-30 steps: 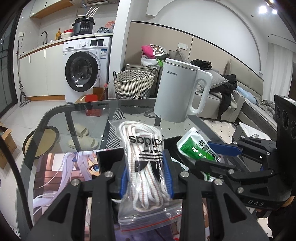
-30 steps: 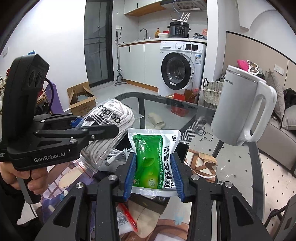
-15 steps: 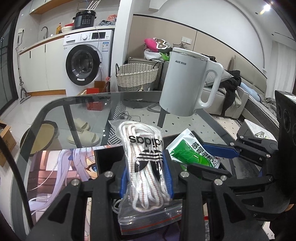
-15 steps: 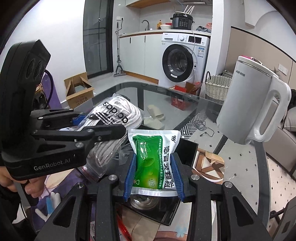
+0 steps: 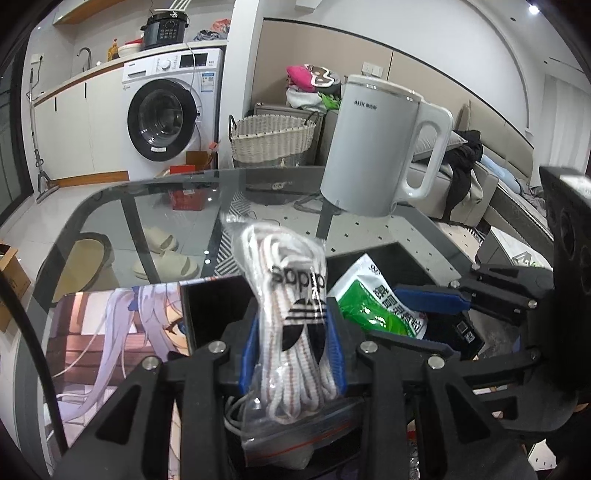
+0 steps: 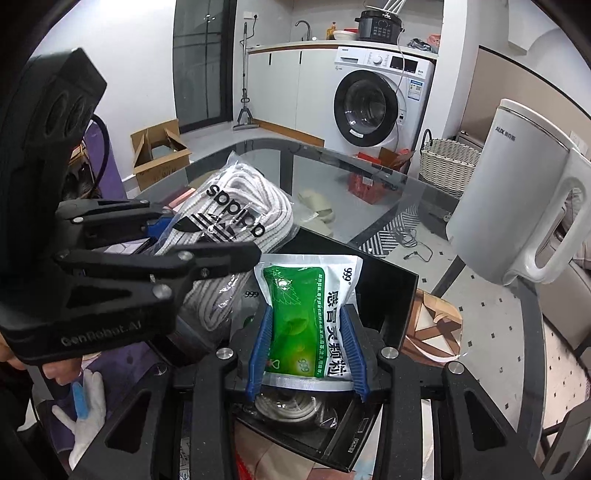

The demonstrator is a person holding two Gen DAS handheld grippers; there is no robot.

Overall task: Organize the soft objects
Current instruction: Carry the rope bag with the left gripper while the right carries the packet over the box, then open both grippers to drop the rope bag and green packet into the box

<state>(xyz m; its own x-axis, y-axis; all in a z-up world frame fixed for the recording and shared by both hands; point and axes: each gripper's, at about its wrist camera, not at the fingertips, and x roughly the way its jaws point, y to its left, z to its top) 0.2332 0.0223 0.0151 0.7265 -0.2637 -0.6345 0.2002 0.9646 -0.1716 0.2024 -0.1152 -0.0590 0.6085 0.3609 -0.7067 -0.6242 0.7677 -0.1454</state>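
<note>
White electric kettle [image 5: 373,147], upright, handle facing right, standing on the far part of the glass counter [image 5: 110,206]. Illustrated mat [image 5: 110,332] lying on the counter's near left side. White front-loading washing machine [image 5: 166,118] sitting against the back wall under a worktop, with a black pressure cooker [image 5: 164,31] resting above it. Woven basket [image 5: 273,138] standing on the floor beside the machine. Pair of beige slippers [image 5: 166,254] showing through the glass on the floor. Open cardboard box [image 6: 159,151] sitting on the floor near dark glass doors. Mop [image 6: 244,74] leaning against the cabinets.
</note>
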